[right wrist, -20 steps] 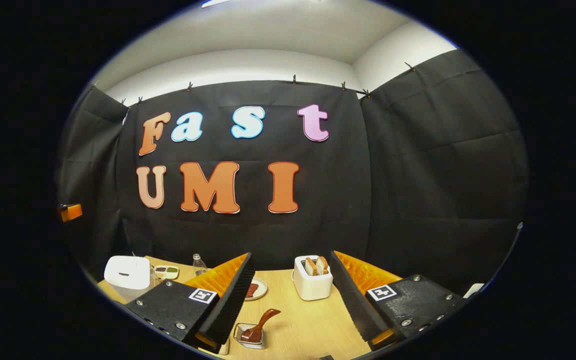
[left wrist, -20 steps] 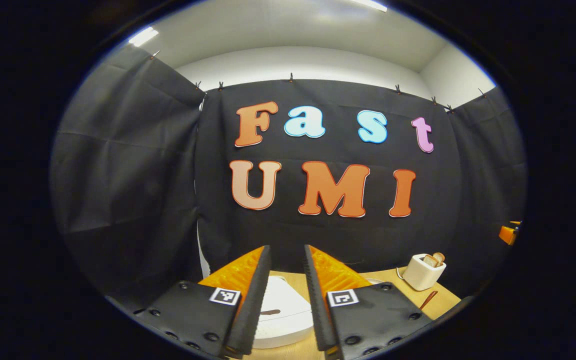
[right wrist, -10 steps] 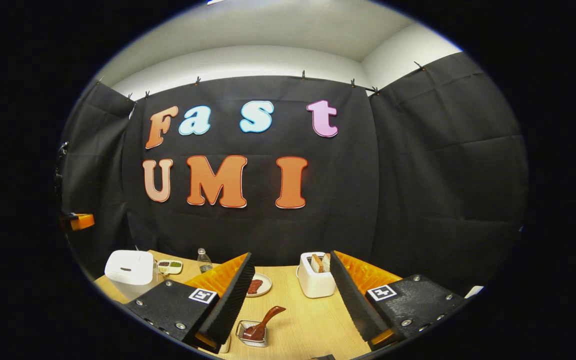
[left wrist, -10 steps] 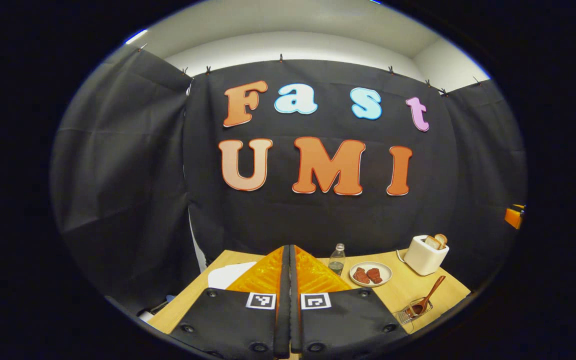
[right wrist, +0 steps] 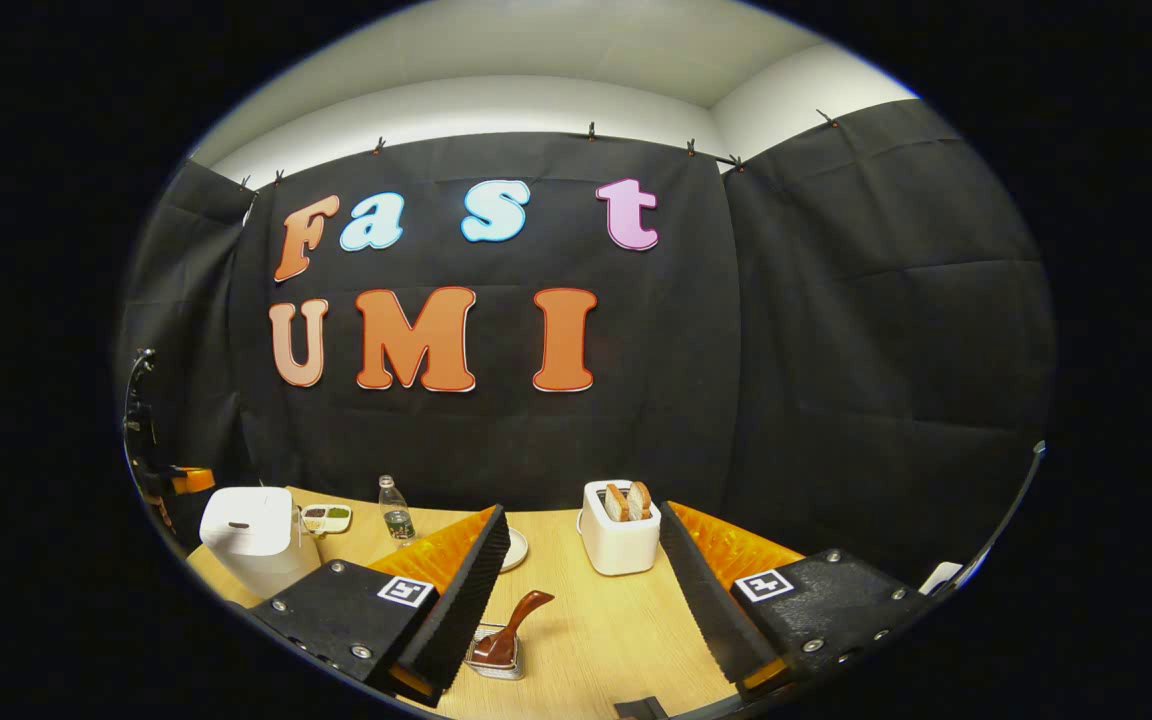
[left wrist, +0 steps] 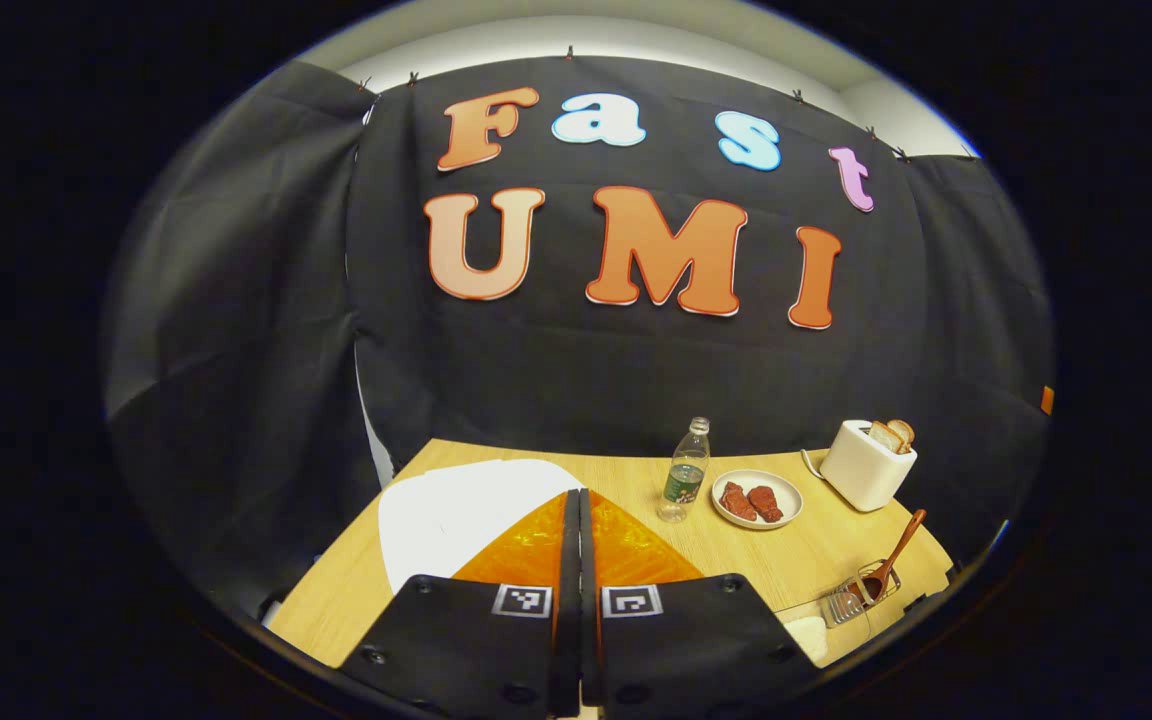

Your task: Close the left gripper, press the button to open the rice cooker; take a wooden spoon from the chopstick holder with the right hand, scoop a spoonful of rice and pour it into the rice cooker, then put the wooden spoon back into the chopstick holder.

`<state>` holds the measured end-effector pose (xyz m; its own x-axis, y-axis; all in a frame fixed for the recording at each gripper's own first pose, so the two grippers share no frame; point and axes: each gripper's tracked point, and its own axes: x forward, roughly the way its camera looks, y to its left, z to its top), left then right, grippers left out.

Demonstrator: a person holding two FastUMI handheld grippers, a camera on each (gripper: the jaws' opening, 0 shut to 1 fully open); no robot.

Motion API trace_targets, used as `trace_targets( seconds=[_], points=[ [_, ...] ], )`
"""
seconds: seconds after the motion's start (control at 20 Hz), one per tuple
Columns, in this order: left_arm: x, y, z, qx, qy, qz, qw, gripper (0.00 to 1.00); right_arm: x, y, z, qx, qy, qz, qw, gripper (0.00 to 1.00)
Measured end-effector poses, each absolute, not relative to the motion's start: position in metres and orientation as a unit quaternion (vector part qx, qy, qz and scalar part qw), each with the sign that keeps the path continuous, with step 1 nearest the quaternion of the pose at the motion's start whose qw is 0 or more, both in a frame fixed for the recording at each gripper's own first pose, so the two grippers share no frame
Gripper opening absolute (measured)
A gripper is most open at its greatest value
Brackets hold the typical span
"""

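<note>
- Two fingers of the left gripper are pressed flat together with nothing between them; a second ago they stood apart over the cooker lid.
- Since then the left gripper view has tilted down, so more of the table shows, and the white cooker now lies just behind the fingertips, to their left.
- Right gripper holds its jaws wide apart, grasping nothing, much as it did a second ago.
- Between and below the right fingers, near their bases, stands the wire holder with the spoon in it: dark reddish-brown wood, bowl down, handle leaning up to the right.
- In the left gripper view the holder and spoon sit at the table's right edge, well apart from the left gripper.
- Farther off in the right gripper view, the cooker stands at the far left of the table with its lid shut.
- Beyond the right fingertips are a toaster with bread in it, a plate partly hidden by the left finger, a bottle and a small dish beside the cooker.
</note>
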<state>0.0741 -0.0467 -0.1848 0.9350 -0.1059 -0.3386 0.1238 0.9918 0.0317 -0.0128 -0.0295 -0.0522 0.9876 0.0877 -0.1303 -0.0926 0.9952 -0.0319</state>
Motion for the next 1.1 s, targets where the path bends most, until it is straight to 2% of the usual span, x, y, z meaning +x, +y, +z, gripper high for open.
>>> trace_targets(
  seconds=[0.25, 0.6, 0.7, 0.85, 0.95, 1.1],
  points=[
    [0.084, -0.038, -0.247, 0.029, 0.224, -0.051, 0.973, 0.05, -0.017, -0.037, -0.060, -0.017, 0.077, 0.035, 0.996, 0.94],
    [0.087, -0.028, -0.270, 0.012, 0.254, -0.044, 0.966, 0.05, -0.018, -0.041, -0.072, -0.026, 0.089, 0.027, 0.995, 0.94],
    [0.084, -0.027, -0.284, 0.006, 0.290, -0.044, 0.956, 0.05, -0.018, -0.039, -0.077, -0.029, 0.092, 0.028, 0.995, 0.94],
    [0.082, -0.026, -0.276, 0.006, 0.283, -0.051, 0.958, 0.05, -0.018, -0.031, -0.082, -0.026, 0.097, 0.039, 0.994, 0.94],
    [0.081, -0.022, -0.263, 0.021, 0.273, -0.034, 0.961, 0.05, -0.017, -0.026, -0.081, -0.026, 0.095, 0.045, 0.994, 0.94],
    [0.082, -0.025, -0.197, 0.047, 0.213, -0.016, 0.976, 0.05, -0.015, -0.025, -0.070, -0.031, 0.078, 0.047, 0.995, 0.94]
  ],
)
